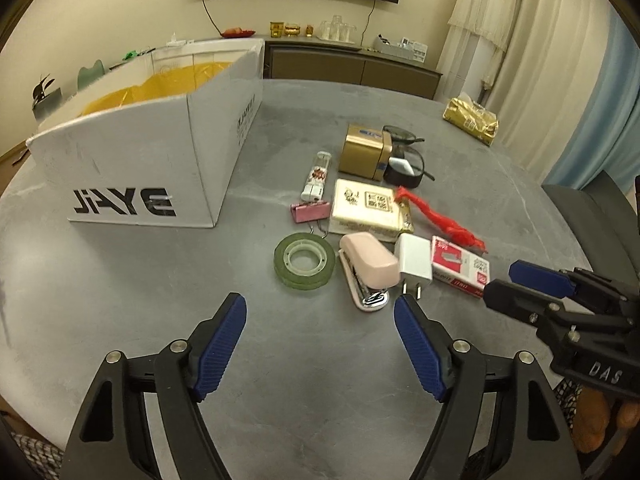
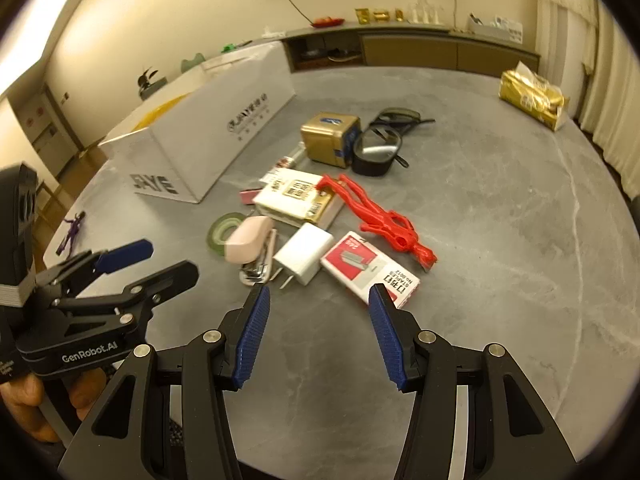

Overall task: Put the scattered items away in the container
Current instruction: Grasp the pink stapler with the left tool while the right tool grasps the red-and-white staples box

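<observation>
Step in hand: approach, nothing yet grasped. Left gripper (image 1: 320, 312) and right gripper (image 2: 318, 300) both stand wide and empty above the surface (image 1: 120, 280). Scattered items, including stapler (image 1: 368, 268) and charger (image 2: 304, 254), lie beside the box (image 1: 132, 160). Next move: descend and straddle one item.

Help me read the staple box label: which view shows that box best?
The right wrist view: the staple box lies whole before the right gripper, top face unobstructed. In the left wrist view the staple box is smaller, and the right gripper covers its near corner.
</observation>
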Demonstrator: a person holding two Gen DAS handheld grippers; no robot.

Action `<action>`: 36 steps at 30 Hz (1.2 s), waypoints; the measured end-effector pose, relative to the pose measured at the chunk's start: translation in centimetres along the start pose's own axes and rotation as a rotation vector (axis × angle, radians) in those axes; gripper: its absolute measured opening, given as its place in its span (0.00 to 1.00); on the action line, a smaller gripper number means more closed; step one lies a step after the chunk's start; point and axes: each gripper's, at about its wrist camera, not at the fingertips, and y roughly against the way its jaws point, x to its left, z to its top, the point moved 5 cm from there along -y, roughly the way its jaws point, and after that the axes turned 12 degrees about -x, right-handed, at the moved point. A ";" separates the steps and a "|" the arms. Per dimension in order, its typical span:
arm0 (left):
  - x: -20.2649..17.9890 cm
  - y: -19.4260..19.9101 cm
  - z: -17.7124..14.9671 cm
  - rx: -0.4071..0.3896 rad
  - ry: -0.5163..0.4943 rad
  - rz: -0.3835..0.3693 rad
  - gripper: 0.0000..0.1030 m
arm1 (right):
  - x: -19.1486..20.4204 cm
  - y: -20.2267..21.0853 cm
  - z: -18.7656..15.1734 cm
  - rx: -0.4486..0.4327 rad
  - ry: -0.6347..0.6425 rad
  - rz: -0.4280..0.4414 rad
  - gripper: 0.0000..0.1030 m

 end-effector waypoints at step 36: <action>-2.9 -7.7 0.8 0.069 0.002 -0.170 0.27 | -1.2 -5.3 0.2 0.024 0.221 -0.081 0.57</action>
